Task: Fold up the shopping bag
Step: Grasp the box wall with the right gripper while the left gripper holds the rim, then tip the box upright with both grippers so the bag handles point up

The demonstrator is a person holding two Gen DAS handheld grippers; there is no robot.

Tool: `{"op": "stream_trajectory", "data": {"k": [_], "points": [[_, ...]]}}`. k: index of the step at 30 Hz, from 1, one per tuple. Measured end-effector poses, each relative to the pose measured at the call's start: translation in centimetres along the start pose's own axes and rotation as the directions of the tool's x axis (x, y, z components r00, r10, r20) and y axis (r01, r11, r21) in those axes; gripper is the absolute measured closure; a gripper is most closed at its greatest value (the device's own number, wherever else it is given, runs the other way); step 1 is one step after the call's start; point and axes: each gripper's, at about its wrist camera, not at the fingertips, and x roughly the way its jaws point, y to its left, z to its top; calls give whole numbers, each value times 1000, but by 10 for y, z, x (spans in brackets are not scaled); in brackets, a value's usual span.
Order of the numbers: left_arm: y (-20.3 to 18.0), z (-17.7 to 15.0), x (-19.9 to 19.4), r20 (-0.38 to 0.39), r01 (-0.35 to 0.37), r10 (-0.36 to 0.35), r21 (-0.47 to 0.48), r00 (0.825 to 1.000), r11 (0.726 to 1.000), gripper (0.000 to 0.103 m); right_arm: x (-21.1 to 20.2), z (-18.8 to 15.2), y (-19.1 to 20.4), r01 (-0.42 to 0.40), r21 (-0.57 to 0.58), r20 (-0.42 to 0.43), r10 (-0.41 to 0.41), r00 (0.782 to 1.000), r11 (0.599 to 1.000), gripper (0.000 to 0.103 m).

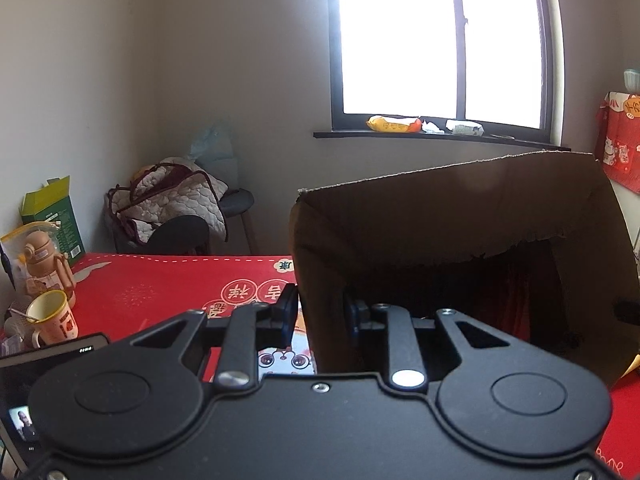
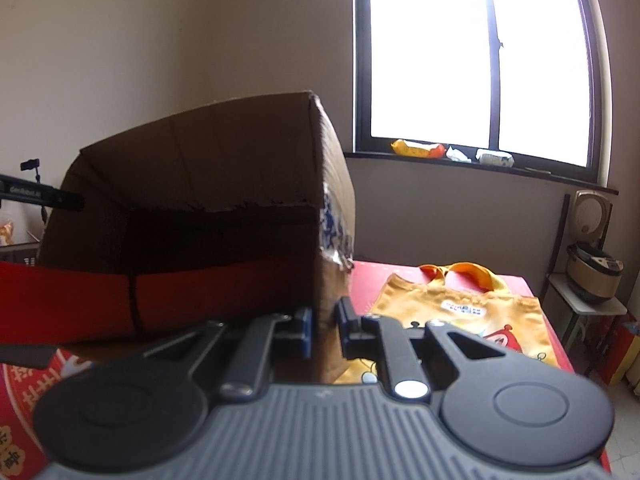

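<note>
My left gripper [image 1: 322, 316] and my right gripper [image 2: 323, 330] each straddle a side wall of the cardboard box [image 2: 208, 184], jaws either side of the board; they look clamped on it, though I can't be sure of contact. The shopping bag [image 2: 464, 312] lies flat on the red table [image 1: 160, 284] just beyond my right gripper, handles pointing away toward the window, so I judge the right hand is the nearer one

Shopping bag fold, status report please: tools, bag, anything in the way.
Left tool and right tool each straddle a wall of the cardboard box. Yellow shopping bag flat on red table, unfolded. Box overlaps bag's near corner.
</note>
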Motion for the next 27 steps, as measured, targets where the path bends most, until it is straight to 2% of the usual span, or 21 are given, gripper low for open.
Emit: {"op": "stream_trajectory", "data": {"k": [3,4,7,9,13,17,20,23,26,27], "points": [[1,14,15,-64,24,-24,-8,998,1000,80,22,18,-9,12,45,-63,-9,998,999,90],[1,20,25,-109,37,-38,-11,993,999,80,33,27,-14,26,61,-84,-21,996,998,90],[0,32,48,-170,48,-50,-17,984,999,80,50,47,-25,45,84,-124,-34,992,995,90],[3,38,60,-174,44,-47,-21,984,999,80,68,58,-36,32,100,-136,-18,990,994,91],[14,56,91,-224,66,-74,-45,972,997,80,87,71,-39,37,80,-152,-24,988,996,91],[21,66,113,-258,79,-91,-57,962,995,80,104,85,-47,25,115,-176,-4,984,993,91],[30,72,135,-279,83,-109,-104,954,991,80,113,96,-45,22,122,-193,2,981,992,91],[45,84,163,-326,84,-139,-177,935,981,80,133,107,-46,24,108,-219,1,976,994,91],[55,92,182,-338,92,-158,-204,928,975,80,145,114,-42,29,96,-230,-7,973,995,90],[56,93,184,-327,96,-159,-201,931,975,80,146,115,-40,32,92,-232,-10,973,995,90]]}}
